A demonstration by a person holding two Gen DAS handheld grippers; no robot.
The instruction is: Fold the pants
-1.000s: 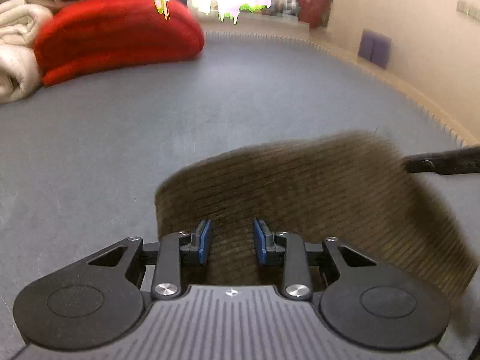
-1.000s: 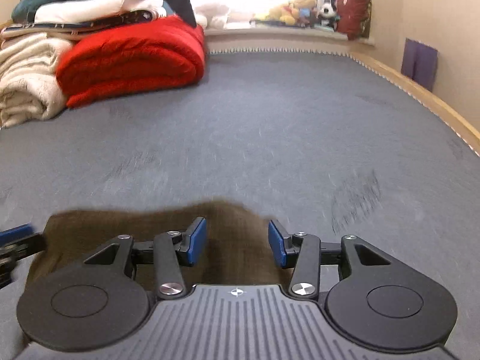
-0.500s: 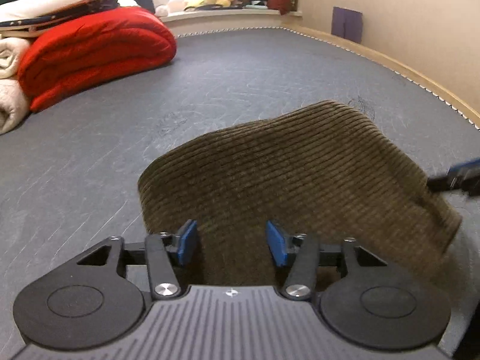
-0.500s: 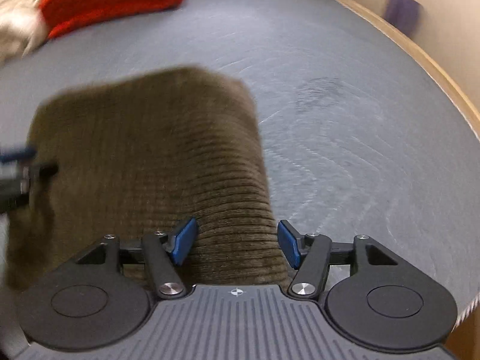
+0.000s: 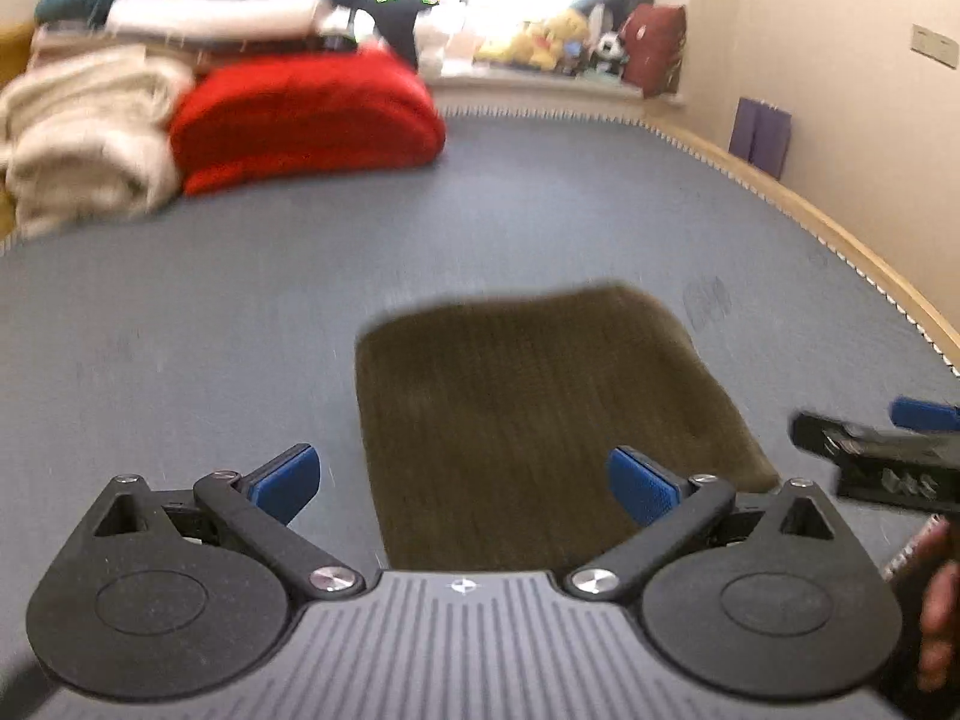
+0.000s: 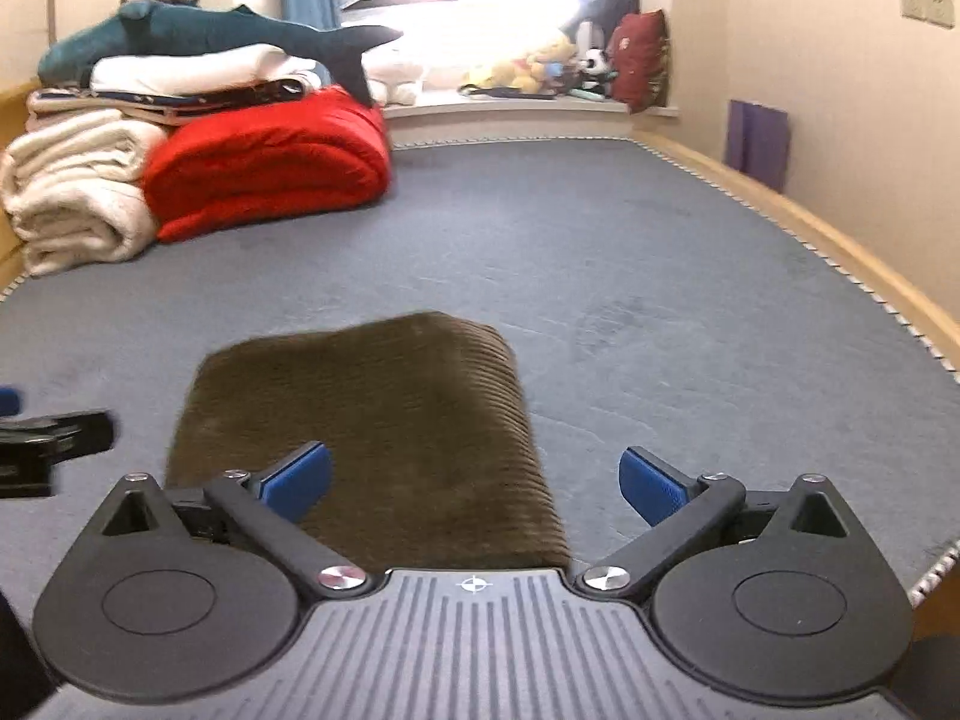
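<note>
Brown corduroy pants lie folded into a compact rectangle on the grey-blue bed surface. In the left wrist view my left gripper hovers above their near edge, jaws opening wide, nothing between the blue pads. The right gripper shows at the right edge, a hand behind it. In the right wrist view the folded pants lie ahead and left. My right gripper is above their near right corner, jaws opening wide, pads off the cloth. The left gripper shows at the left edge.
Folded cream blankets, a red blanket and a teal plush shark are piled at the far left. Stuffed toys line the window sill. A wooden bed edge runs along the right, by the wall.
Both grippers let go of the pants, spread their jaws wide and pulled back and upward. The pants now rest flat as a folded rectangle.
</note>
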